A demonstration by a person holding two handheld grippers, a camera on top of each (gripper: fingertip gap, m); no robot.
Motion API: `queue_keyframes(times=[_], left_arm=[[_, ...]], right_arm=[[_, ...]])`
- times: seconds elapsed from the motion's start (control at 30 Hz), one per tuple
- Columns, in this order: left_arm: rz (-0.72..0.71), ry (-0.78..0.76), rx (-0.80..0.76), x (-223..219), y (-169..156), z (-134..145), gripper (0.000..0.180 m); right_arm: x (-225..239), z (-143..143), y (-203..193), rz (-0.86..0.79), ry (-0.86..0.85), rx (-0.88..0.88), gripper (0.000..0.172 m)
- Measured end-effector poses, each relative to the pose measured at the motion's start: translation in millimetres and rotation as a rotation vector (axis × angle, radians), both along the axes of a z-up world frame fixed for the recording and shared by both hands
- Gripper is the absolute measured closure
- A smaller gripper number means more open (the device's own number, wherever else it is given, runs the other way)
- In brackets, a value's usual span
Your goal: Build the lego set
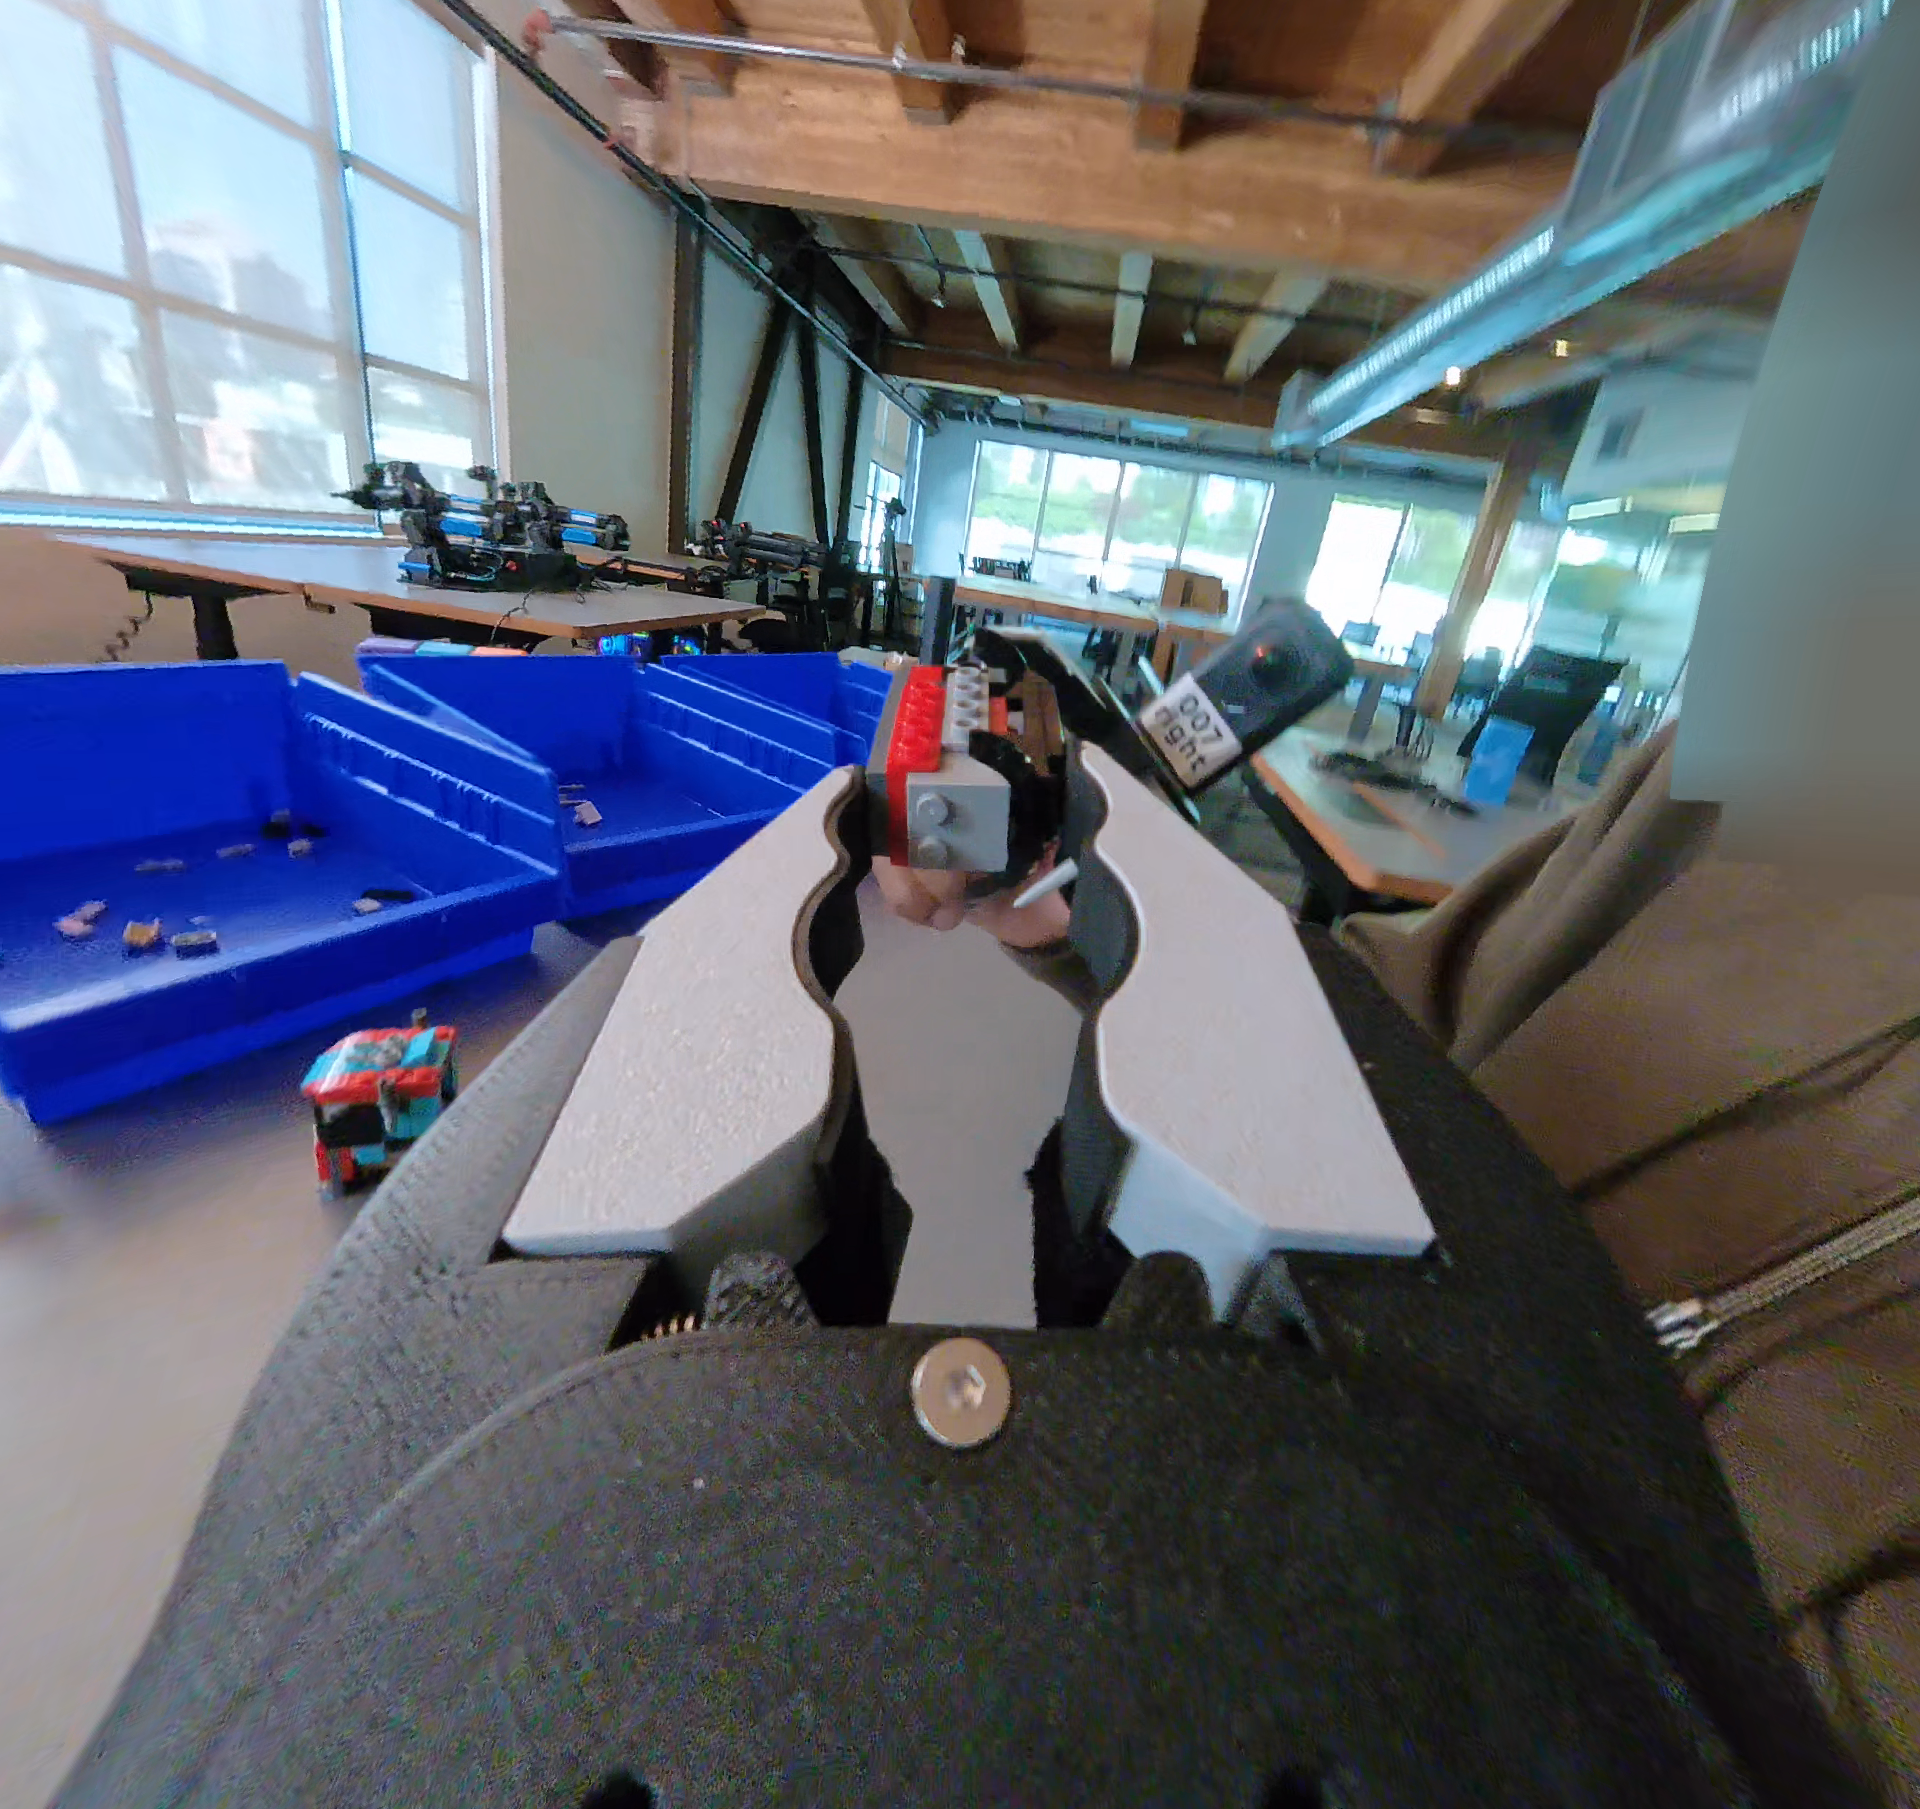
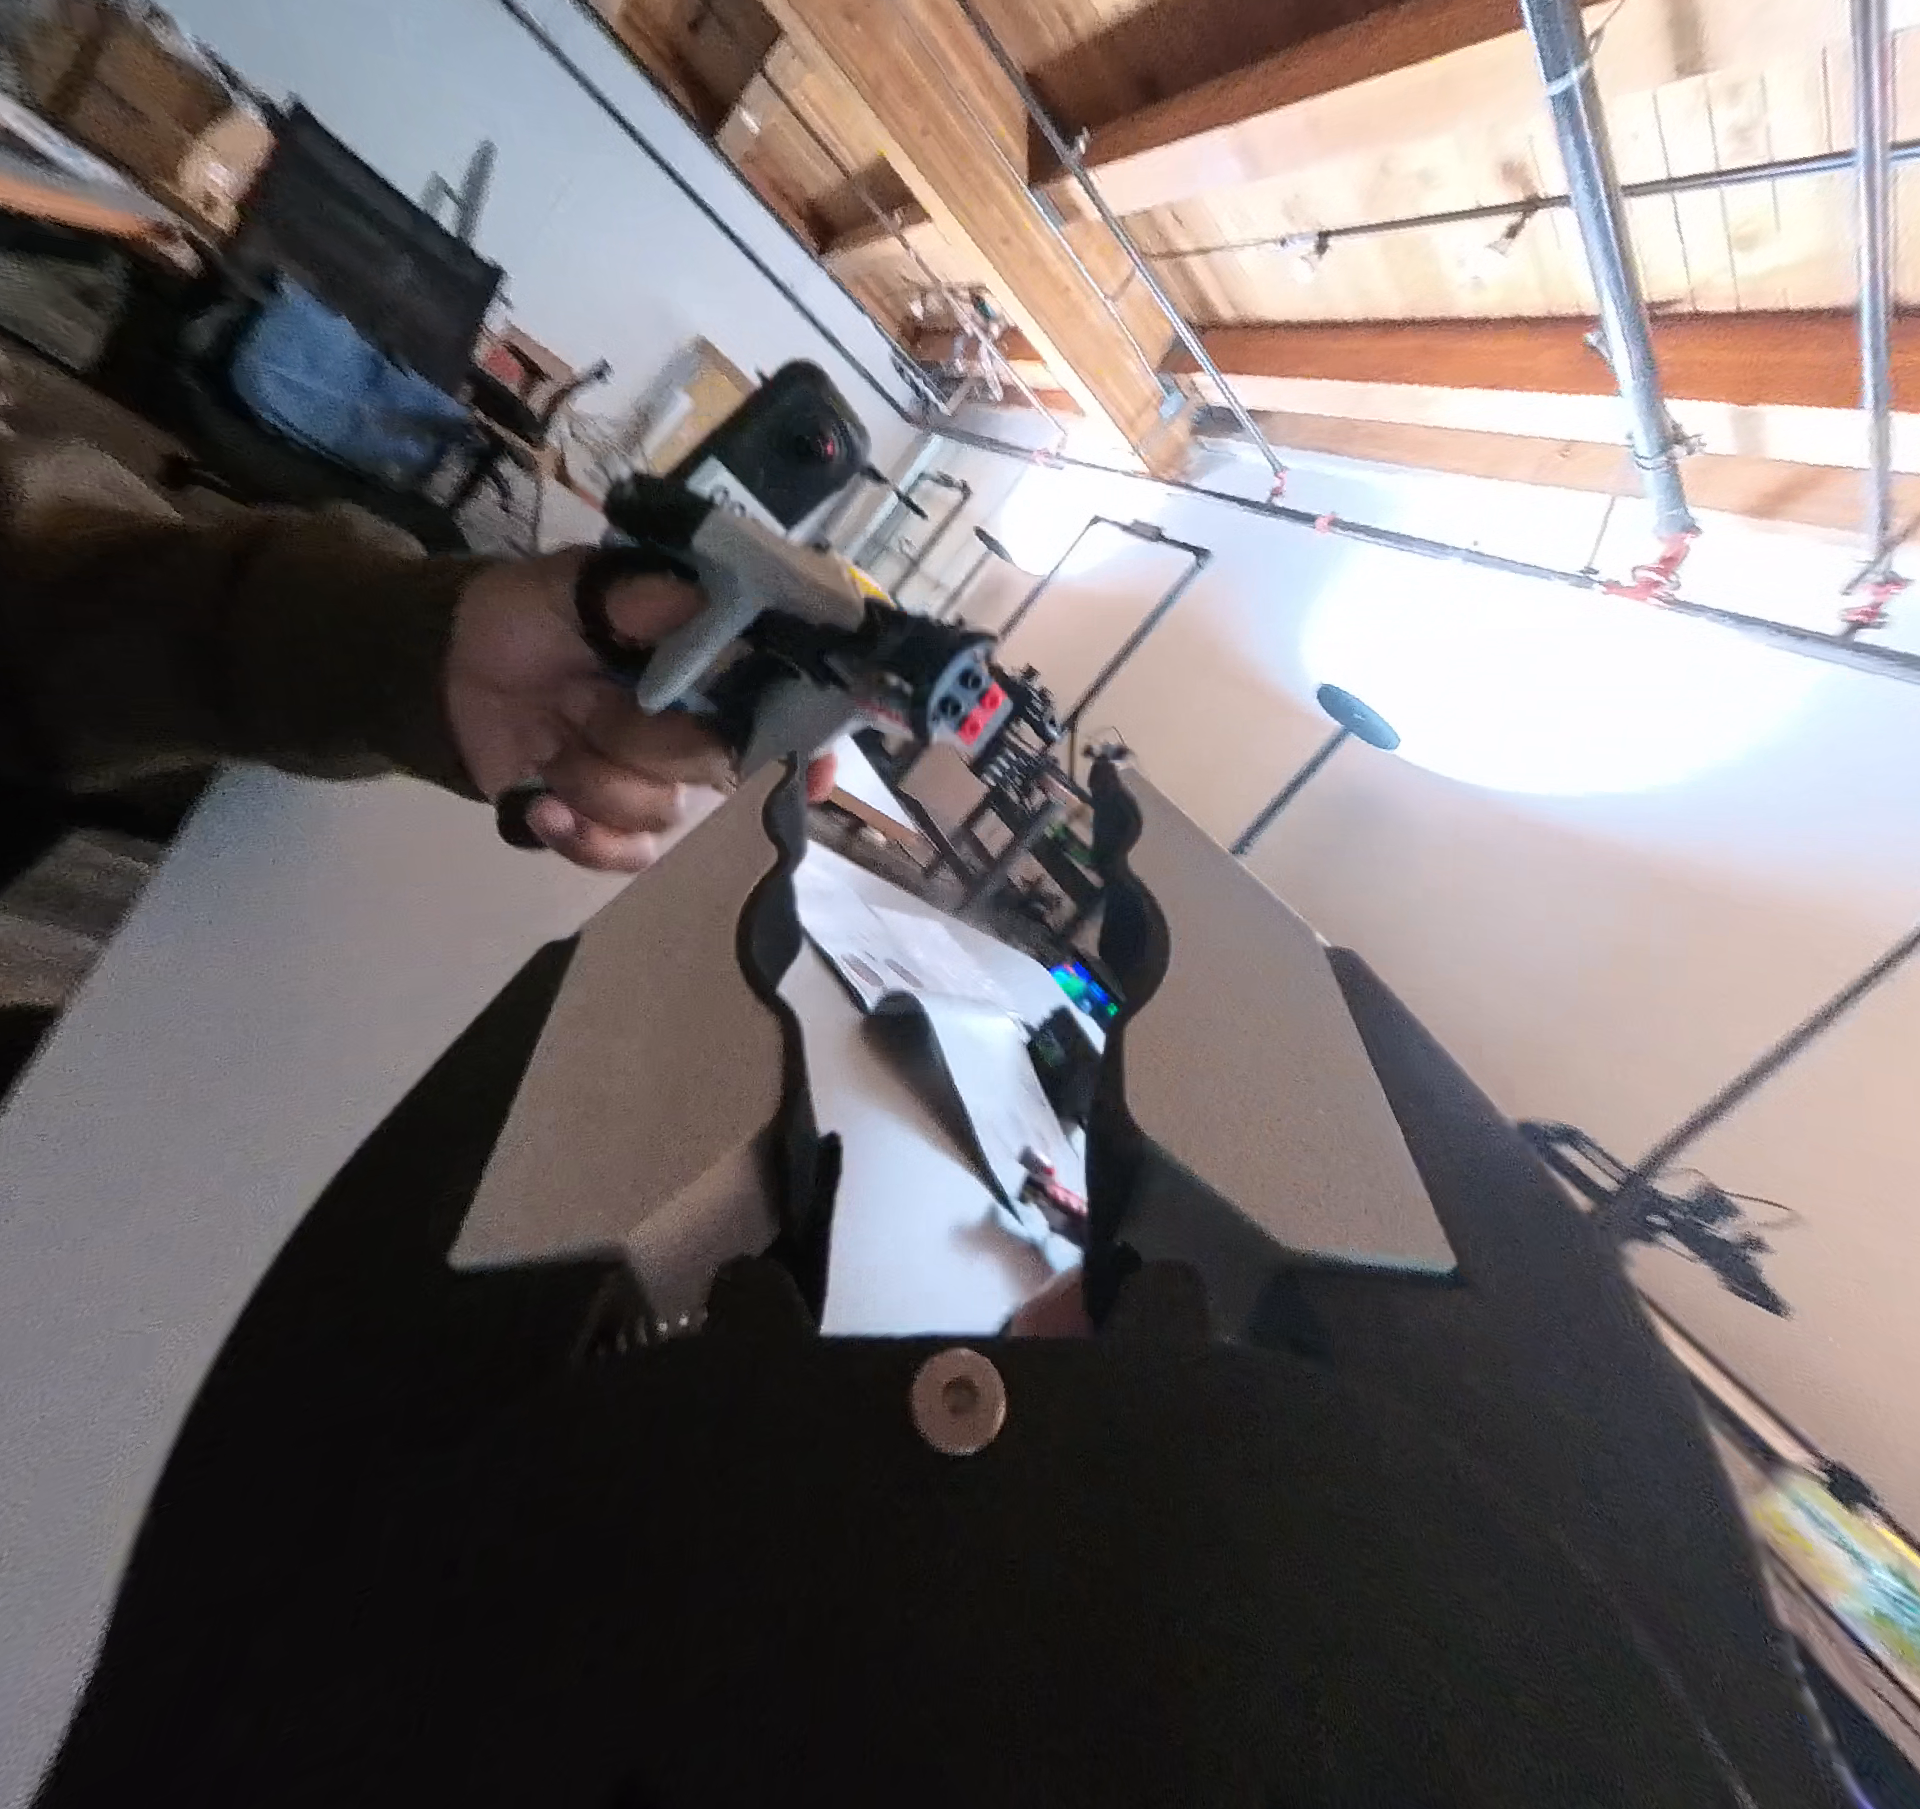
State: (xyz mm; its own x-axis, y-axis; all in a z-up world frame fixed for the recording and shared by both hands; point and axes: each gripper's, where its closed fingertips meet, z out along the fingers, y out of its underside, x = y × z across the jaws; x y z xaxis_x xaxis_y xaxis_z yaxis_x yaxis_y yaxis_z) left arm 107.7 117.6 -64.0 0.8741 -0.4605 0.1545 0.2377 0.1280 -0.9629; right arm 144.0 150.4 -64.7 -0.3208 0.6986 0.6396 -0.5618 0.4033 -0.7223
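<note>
Open workshop under a wooden beam ceiling with metal pipes. Tall paned windows on the left, bright with daylight; more windows far back. Long wooden tables along the white wall. Grey tabletop in front.

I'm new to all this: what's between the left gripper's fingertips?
A red and grey brick block, held at the left gripper's tips. The left wrist view shows it best.
</note>
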Motion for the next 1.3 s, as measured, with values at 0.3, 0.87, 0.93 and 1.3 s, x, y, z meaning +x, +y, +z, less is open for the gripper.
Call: queue_keyframes(times=[0.3,0.87,0.93,1.3], left_arm=[[-0.048,-0.139,-0.214,-19,5,-39,0.143],[-0.089,-0.297,-0.377,-9,17,-78,0.144],[-0.084,-0.289,-0.37,-7,17,-78,0.144],[-0.026,0.086,-0.108,-7,-5,-55,0.116]], right_arm=[[-26,-34,-14,-0.091,-0.149,0.096,0.111],[-47,-70,-29,-0.213,-0.173,0.315,0.135],[-49,-73,-31,-0.226,-0.164,0.336,0.149],[-41,-61,-37,-0.05,-0.317,0.102,0.15]])
